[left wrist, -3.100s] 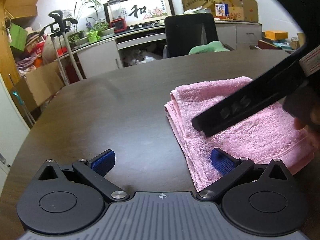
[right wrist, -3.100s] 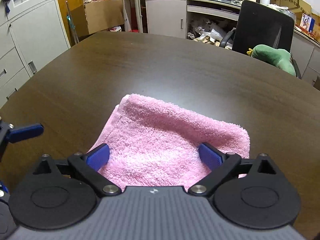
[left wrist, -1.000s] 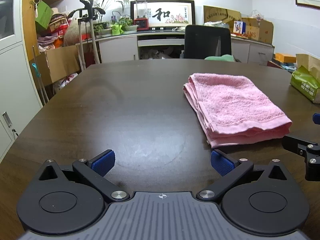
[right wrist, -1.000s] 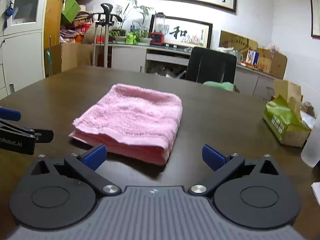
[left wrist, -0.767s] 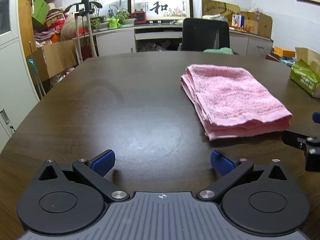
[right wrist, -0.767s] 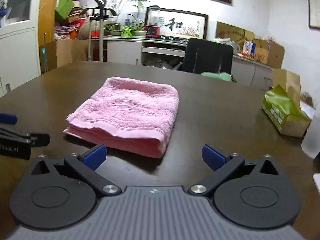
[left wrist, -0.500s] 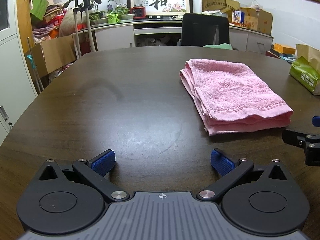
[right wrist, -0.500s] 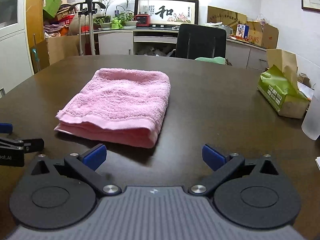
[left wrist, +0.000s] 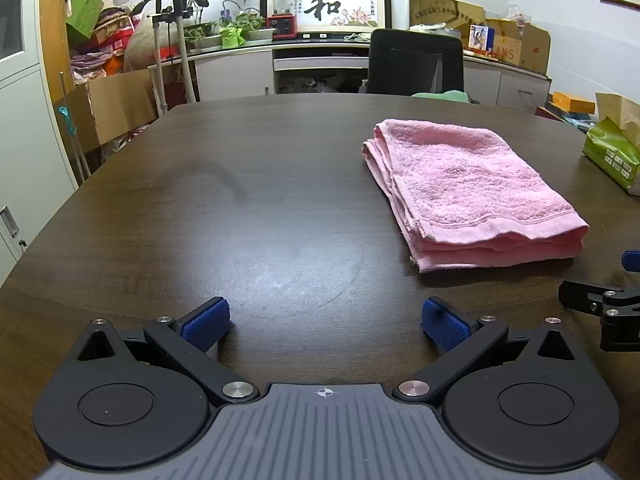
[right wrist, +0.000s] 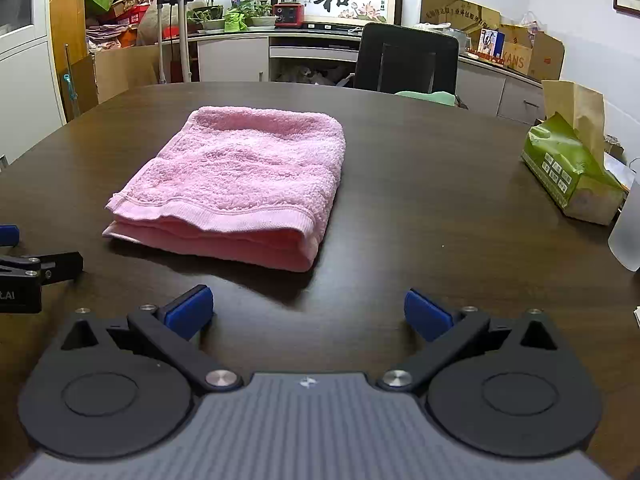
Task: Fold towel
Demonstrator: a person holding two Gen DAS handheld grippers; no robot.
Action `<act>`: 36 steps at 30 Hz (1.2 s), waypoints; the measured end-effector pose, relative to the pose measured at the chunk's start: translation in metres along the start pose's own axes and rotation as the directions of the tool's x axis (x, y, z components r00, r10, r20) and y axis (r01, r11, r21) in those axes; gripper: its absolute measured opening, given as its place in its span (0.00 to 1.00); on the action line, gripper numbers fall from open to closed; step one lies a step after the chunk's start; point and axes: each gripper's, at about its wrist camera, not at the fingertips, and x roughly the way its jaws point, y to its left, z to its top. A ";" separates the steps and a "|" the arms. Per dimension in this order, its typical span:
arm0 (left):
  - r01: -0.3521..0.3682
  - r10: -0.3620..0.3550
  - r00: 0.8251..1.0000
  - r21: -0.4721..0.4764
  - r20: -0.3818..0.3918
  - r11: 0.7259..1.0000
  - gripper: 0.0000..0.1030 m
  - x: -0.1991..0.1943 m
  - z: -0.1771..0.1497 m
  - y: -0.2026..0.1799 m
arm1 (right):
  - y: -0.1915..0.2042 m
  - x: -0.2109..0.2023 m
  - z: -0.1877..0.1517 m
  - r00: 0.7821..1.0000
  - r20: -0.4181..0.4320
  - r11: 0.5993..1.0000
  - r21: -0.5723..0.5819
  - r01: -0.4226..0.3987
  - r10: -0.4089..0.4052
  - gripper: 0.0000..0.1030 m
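Pink towel (left wrist: 468,184) lies folded on the dark table (left wrist: 240,200), right of centre in the left wrist view. Left gripper (left wrist: 325,320) and right gripper (right wrist: 308,312) sit low in frame, jaws spread wide and empty (towel apart, ahead of both).
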 end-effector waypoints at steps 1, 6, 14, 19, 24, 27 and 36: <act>0.000 0.000 1.000 0.000 0.000 1.000 1.00 0.000 0.001 0.000 | 0.001 0.000 -0.001 1.000 -0.002 1.000 -0.002 0.000 0.000 0.99; 0.000 0.000 1.000 0.000 -0.001 1.000 1.00 0.000 0.002 0.001 | 0.002 0.002 -0.002 1.000 -0.013 1.000 -0.011 -0.001 0.001 1.00; -0.003 0.003 1.000 -0.004 -0.002 1.000 1.00 0.001 0.003 0.001 | -0.015 -0.001 0.009 0.998 -0.031 0.999 0.023 -0.047 0.048 1.00; -0.005 0.005 1.000 -0.005 -0.002 1.000 1.00 0.002 0.003 -0.001 | -0.015 -0.002 0.009 0.998 -0.031 0.999 0.023 -0.047 0.048 1.00; -0.005 0.005 1.000 -0.005 -0.002 1.000 1.00 0.002 0.003 0.000 | -0.013 -0.002 0.008 0.998 -0.031 0.999 0.024 -0.046 0.047 1.00; -0.005 0.005 1.000 -0.005 -0.002 1.000 1.00 0.002 0.003 -0.001 | -0.012 -0.002 0.008 0.998 -0.031 0.999 0.025 -0.045 0.046 1.00; -0.003 0.003 1.000 -0.004 -0.001 1.000 1.00 0.001 0.002 0.002 | -0.010 -0.001 0.007 0.999 -0.030 0.999 0.027 -0.042 0.043 1.00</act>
